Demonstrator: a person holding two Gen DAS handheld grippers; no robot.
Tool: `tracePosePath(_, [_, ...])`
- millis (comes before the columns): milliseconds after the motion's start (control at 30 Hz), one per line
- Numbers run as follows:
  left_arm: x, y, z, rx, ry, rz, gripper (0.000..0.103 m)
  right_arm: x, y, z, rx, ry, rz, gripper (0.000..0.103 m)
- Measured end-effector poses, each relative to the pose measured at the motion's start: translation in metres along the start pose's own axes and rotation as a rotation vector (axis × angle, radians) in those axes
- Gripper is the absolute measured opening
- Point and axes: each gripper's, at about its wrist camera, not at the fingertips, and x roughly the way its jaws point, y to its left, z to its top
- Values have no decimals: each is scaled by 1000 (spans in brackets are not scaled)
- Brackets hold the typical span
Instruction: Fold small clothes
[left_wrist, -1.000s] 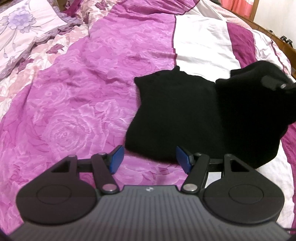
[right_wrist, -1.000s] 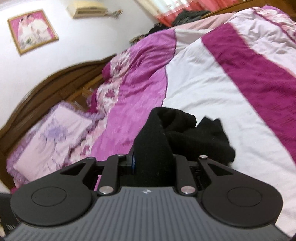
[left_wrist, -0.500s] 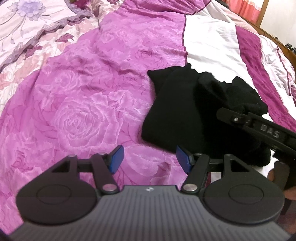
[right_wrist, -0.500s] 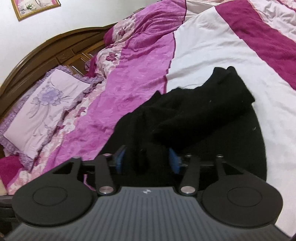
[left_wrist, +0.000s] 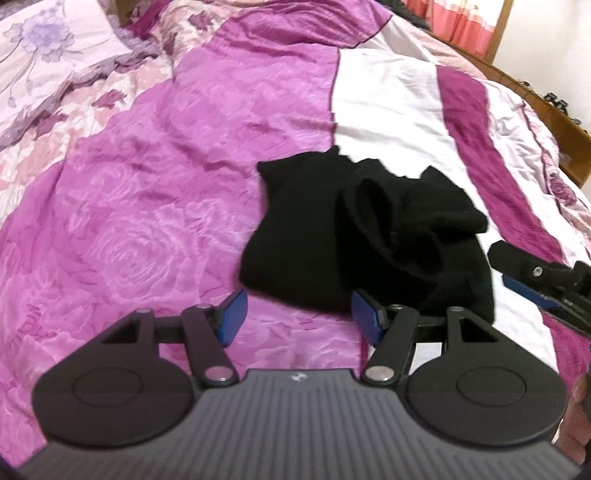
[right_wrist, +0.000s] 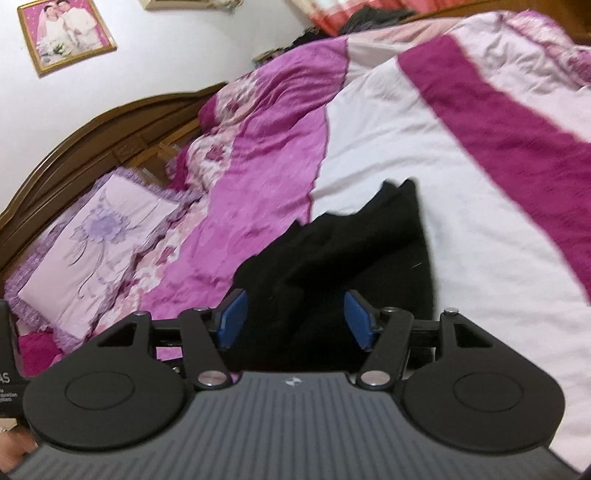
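Both grippers, left gripper (left_wrist: 297, 316) and right gripper (right_wrist: 293, 318), gape empty; the black garment (left_wrist: 354, 236) mid-bed (left_wrist: 147, 206) looks limp, light (pinch a hem corner).

My left gripper (left_wrist: 297, 315) has its blue-padded jaws spread wide with nothing between the pads. My right gripper (right_wrist: 295, 319) is spread just as wide, gripping nothing; in the left wrist view its fingers (left_wrist: 528, 284) lie off beyond my left gripper's right-hand jaw.
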Motion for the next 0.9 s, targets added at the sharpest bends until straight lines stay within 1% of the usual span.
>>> tracePosePath(200, [-5, -30, 4, 99, -30, -17, 64, -19, -29, 7, 68, -22, -63, 68])
tracePosePath(433, [12, -68, 16, 230, -50, -37, 64, -30, -61, 8, 144, -33, -107, 68])
tracePosePath(567, [25, -83, 24, 248, -50, -70, 64, -34, -79, 9, 203, -51, -99, 68])
tracePosePath(700, [38, -93, 30, 257, -63, -76, 64, -33, -92, 7, 237, -70, -88, 68])
tracePosePath(900, [54, -109, 34, 328, -97, -100, 64, -18, -100, 7, 259, -61, -95, 69])
